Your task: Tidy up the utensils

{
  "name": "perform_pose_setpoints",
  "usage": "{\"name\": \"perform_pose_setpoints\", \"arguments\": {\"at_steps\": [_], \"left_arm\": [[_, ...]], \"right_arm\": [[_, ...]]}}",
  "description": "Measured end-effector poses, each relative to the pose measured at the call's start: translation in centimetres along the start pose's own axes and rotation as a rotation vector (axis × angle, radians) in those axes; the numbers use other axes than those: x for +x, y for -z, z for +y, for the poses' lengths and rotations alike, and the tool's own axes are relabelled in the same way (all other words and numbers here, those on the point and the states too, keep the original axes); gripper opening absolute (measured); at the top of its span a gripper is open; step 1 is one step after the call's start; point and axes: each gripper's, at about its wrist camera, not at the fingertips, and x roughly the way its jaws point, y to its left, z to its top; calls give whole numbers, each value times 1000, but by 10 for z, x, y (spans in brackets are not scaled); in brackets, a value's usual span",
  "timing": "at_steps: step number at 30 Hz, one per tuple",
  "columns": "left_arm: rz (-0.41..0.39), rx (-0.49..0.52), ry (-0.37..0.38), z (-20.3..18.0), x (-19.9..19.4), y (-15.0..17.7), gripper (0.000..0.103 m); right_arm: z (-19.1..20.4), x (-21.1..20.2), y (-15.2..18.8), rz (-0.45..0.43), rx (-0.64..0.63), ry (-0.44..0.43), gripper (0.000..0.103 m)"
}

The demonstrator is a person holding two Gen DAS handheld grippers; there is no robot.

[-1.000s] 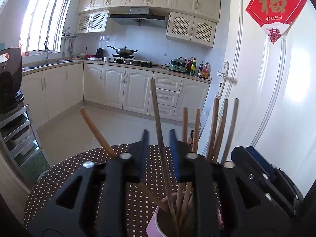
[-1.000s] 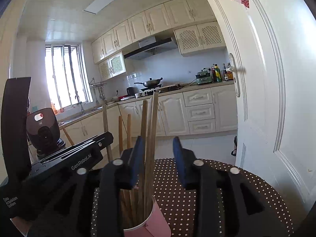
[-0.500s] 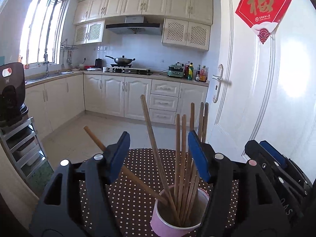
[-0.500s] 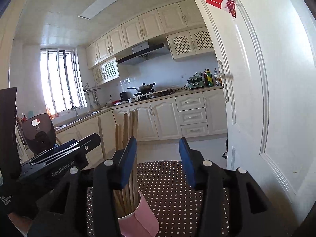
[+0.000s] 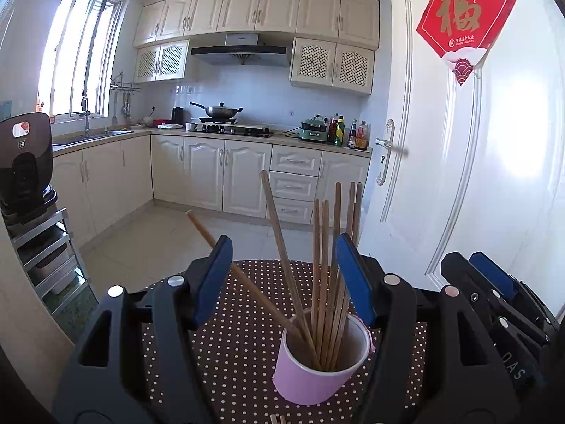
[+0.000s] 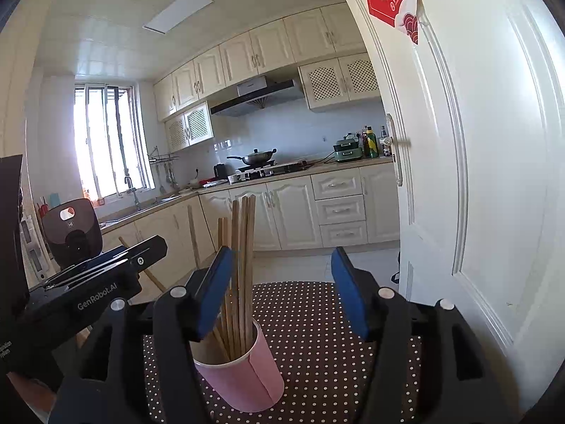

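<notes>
**Chopsticks cupped, nearly done**

Long wooden chopsticks (image 5: pixel 319 275) all standing in pink paper cup (image 5: pixel 319 371) near middle of brown polka-dot worktop (image 5: pixel 240 346); two leaning left. Left gripper (image 5: pixel 284 279) released. Right gripper (image 6: pixel 280 288) fingers (image 6: pixel 348 289) just been opening, empty. Little visibly left beyond straightening. White door (image 6: pixel 494 176) close at right edge.

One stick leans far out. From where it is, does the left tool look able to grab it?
Probably yes: the left tool stands open, nothing blocks the leaning wooden chopstick beside its left finger.
</notes>
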Motion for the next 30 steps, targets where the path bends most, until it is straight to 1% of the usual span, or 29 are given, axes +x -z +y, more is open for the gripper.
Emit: {"name": "perform_pose_setpoints", "arguments": {"at_steps": [7, 10, 12, 18, 22, 24, 27, 30], "left_arm": [[1, 18, -17, 4, -16, 7, 61], [6, 3, -14, 9, -23, 13, 62], [7, 7, -25, 12, -28, 19, 63], [54, 20, -33, 22, -34, 35, 63], [95, 40, -45, 27, -34, 45, 63], [121, 50, -48, 31, -34, 50, 65], [177, 50, -45, 37, -30, 56, 65], [230, 63, -52, 42, -27, 63, 66]], "right_arm": [[3, -15, 6, 18, -2, 1, 64], [4, -20, 8, 29, -9, 5, 68], [4, -24, 11, 39, -12, 8, 72], [5, -29, 20, 96, -10, 15, 78], [5, -29, 26, 154, -16, 11, 81], [5, -28, 30, 196, -22, 16, 83], [4, -25, 39, 273, -13, 8, 83], [3, -19, 47, 371, -1, 6, 83]]}}
